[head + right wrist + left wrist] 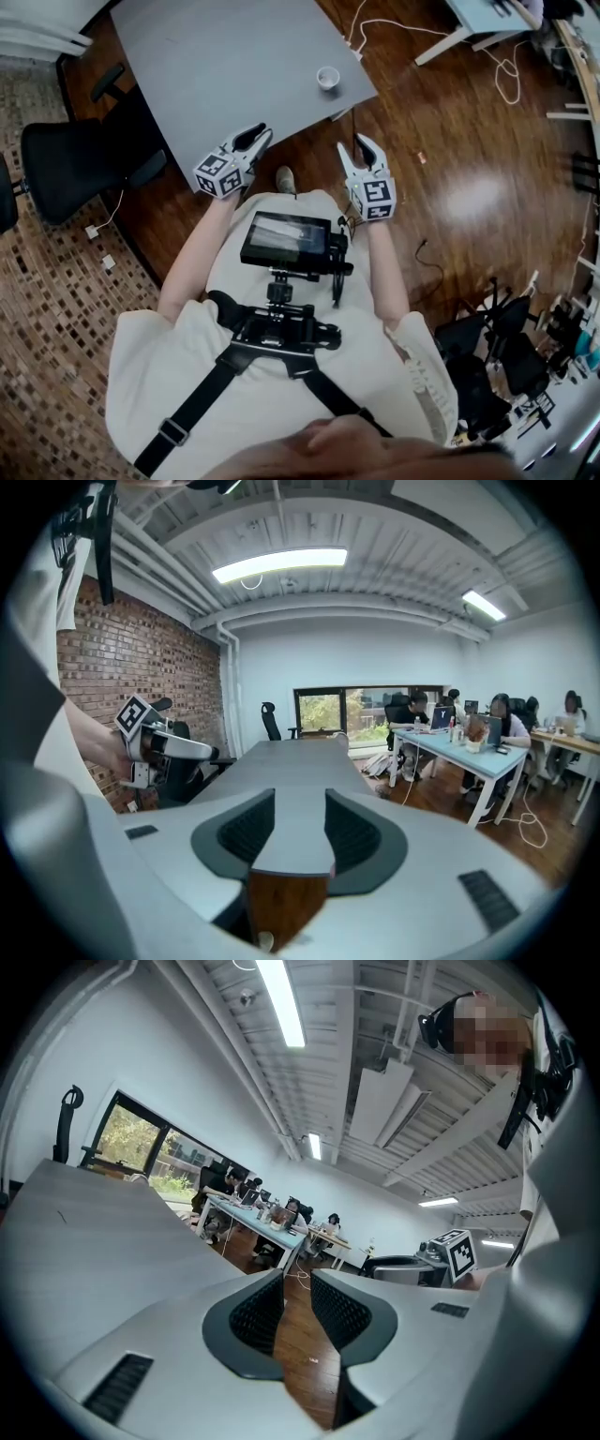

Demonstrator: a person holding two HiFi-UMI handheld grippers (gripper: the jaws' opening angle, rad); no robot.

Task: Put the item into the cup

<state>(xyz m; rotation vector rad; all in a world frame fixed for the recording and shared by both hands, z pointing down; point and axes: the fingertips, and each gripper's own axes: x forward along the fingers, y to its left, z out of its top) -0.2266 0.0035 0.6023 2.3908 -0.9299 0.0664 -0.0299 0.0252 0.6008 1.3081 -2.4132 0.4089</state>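
You're under bright ceiling strip lights (279,564); glare pools on the wooden floor (473,199) to your right, and edges bend fisheye-round.

White cup (327,77) on grey table (221,62)

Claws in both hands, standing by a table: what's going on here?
A person stands at the corner of a grey table, holding a claw in each hand. The left claw and the right claw are both open, with nothing between their jaws. A small white cup sits near the table's edge, untouched. No item for it is in view.
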